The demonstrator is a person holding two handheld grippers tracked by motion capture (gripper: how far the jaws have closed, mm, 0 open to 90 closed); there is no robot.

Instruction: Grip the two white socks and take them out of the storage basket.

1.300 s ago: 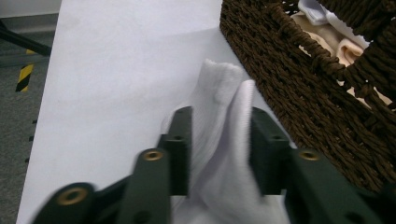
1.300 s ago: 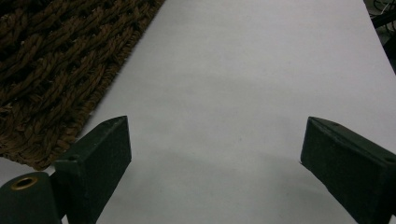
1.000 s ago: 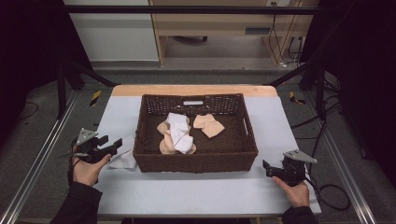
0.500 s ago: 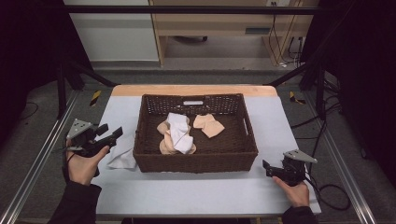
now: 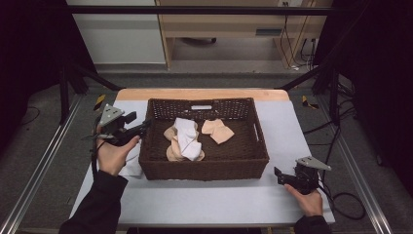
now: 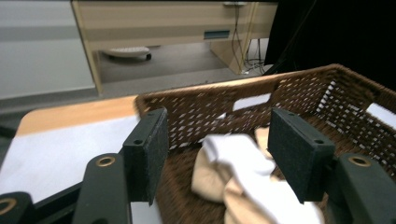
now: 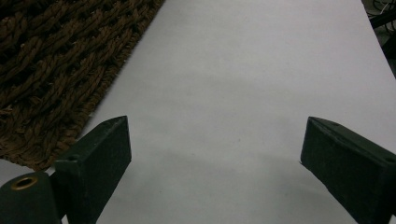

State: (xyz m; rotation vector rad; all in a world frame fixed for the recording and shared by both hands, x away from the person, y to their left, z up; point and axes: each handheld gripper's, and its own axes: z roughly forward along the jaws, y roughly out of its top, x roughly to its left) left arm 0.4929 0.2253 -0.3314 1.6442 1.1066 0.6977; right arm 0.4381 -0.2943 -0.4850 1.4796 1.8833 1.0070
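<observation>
A dark brown wicker basket [image 5: 204,168] stands mid-table with a pile of white and beige cloths [image 5: 185,141] and a separate beige cloth [image 5: 217,130] inside. My left gripper [image 5: 144,126] hovers open at the basket's left rim, raised off the table and pointing in over it. In the left gripper view its jaws frame the basket wall [image 6: 299,93] and the white and beige cloths [image 6: 243,177], nothing between the pads. A white cloth [image 5: 130,163] lies on the table below my left hand. My right gripper [image 5: 278,174] rests open on the table at the basket's front right corner [image 7: 42,93].
The table top [image 5: 214,202] is pale grey with a wooden strip along the far edge. Black frame legs stand at both far corners, metal rails run down each side, and cables trail on the floor at the right.
My left gripper has risen off the table and moved away from me and toward the basket's left rim. The white cloth stays on the table. The right gripper has not moved.
</observation>
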